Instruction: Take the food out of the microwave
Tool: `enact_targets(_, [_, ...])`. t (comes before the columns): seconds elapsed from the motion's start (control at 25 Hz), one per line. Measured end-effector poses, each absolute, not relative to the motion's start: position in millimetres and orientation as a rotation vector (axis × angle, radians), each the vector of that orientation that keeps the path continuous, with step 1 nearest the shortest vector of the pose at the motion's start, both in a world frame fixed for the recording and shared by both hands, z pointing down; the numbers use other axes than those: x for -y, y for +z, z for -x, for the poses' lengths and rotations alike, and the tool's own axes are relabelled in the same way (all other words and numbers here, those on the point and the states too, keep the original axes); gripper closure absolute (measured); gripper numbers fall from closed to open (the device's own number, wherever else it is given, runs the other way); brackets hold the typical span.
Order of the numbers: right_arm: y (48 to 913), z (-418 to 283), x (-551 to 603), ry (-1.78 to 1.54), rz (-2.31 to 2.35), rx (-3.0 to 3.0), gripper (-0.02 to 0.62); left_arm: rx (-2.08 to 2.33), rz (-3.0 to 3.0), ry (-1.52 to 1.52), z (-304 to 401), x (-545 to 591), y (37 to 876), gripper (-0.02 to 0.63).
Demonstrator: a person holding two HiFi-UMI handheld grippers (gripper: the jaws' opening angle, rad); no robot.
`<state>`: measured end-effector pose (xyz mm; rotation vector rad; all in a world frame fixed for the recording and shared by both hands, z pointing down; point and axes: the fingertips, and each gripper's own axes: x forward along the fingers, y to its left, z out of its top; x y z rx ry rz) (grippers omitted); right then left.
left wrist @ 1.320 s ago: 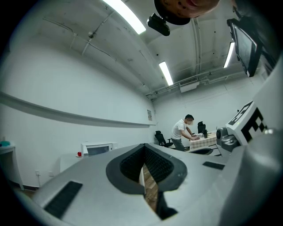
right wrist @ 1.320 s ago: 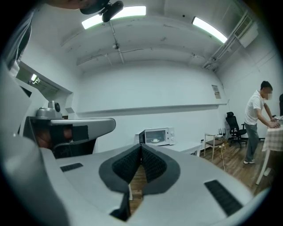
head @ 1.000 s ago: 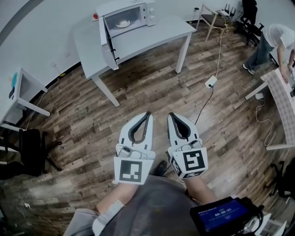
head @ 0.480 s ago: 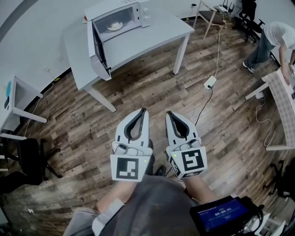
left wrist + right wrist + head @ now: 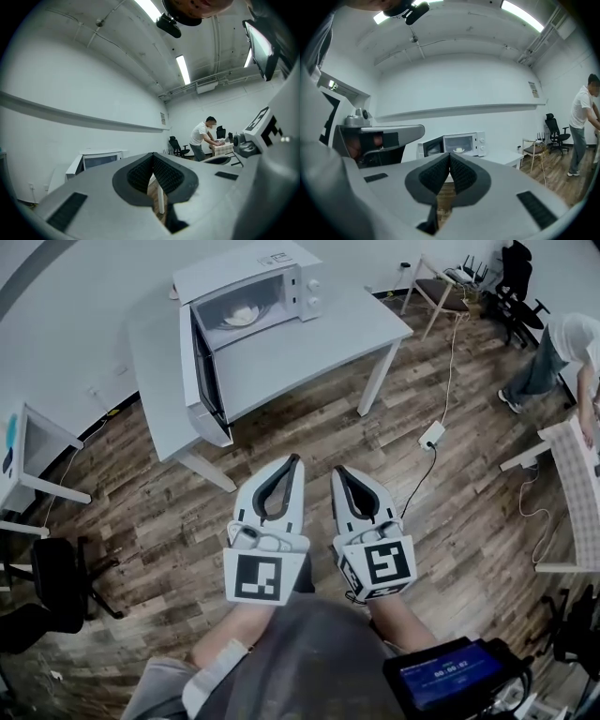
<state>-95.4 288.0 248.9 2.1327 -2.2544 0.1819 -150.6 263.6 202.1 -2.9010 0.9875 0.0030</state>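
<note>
The left gripper point(image 5: 294, 461) and right gripper point(image 5: 337, 472) are held closed and empty. The open microwave point(image 5: 277, 276) is brought nearer than a second ago. The food point(image 5: 242, 314) is left inside, not yet within reach.

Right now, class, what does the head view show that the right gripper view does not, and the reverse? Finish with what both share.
Only the head view: the power strip lying on the wooden floor, and a lit screen near the wearer's body.
Only the right gripper view: the ceiling light strips and the long ledge along the back wall.
Both: the microwave with its door open, the plate of food inside, the white table beneath it, and a person in a white shirt at the right.
</note>
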Motion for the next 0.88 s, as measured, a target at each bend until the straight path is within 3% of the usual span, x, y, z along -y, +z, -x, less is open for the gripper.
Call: enact_targets(0.88, [244.1,21.4,-168.5,0.166,-1.927,2.412,0.589,-1.227,2.819,-0.031,84.0,-157.4,207.4,0.598])
